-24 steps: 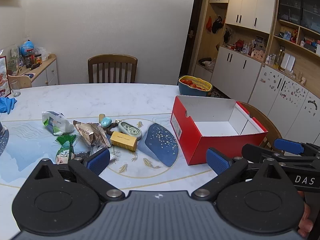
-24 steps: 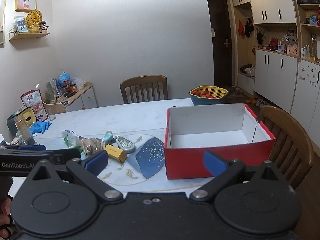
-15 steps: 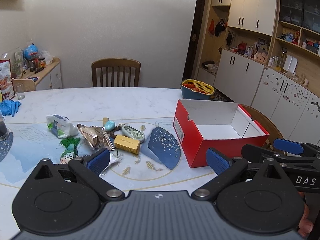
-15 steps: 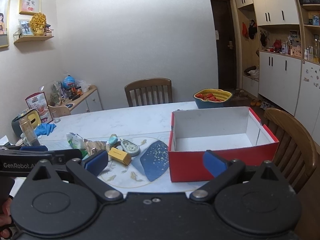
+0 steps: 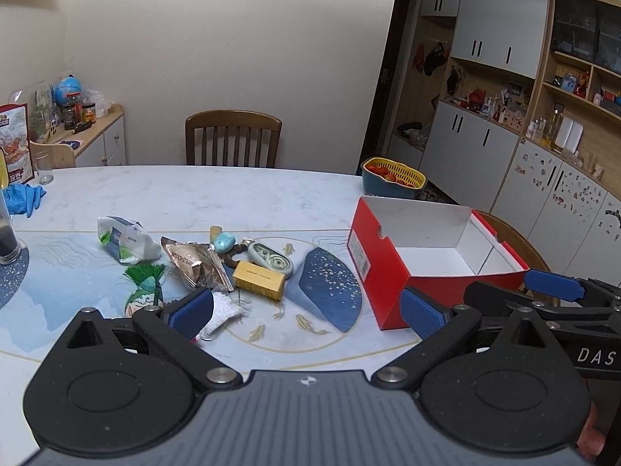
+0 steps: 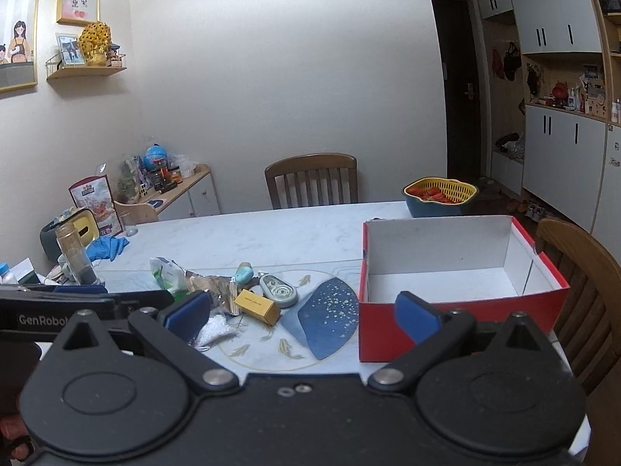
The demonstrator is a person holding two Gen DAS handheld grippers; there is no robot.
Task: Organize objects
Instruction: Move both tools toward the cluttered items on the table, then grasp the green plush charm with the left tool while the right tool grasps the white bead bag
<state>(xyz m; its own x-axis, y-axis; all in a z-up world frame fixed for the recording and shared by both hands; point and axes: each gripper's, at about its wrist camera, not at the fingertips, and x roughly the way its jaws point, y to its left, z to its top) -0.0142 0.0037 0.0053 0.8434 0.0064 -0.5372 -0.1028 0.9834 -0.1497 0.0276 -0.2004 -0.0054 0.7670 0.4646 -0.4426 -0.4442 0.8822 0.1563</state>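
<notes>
a: both claws gape wide, holding nothing: left claw point(image 5: 306, 305), right claw point(image 6: 300, 312). clutter sits mid-worktop point(image 5: 233, 198), left of the red box point(image 5: 392, 287).

b: risk: snagging the foil packet point(image 5: 198, 262) when grabbing the yellow carton point(image 5: 258, 280) touching it.

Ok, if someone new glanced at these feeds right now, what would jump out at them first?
Probably the open red box with its bare white inside, on the table's right side. Next, the heap of small things left of it: a yellow carton, a foil snack packet, a white-green pouch. Both tongs, left and right, hang open and hold nothing.
</notes>
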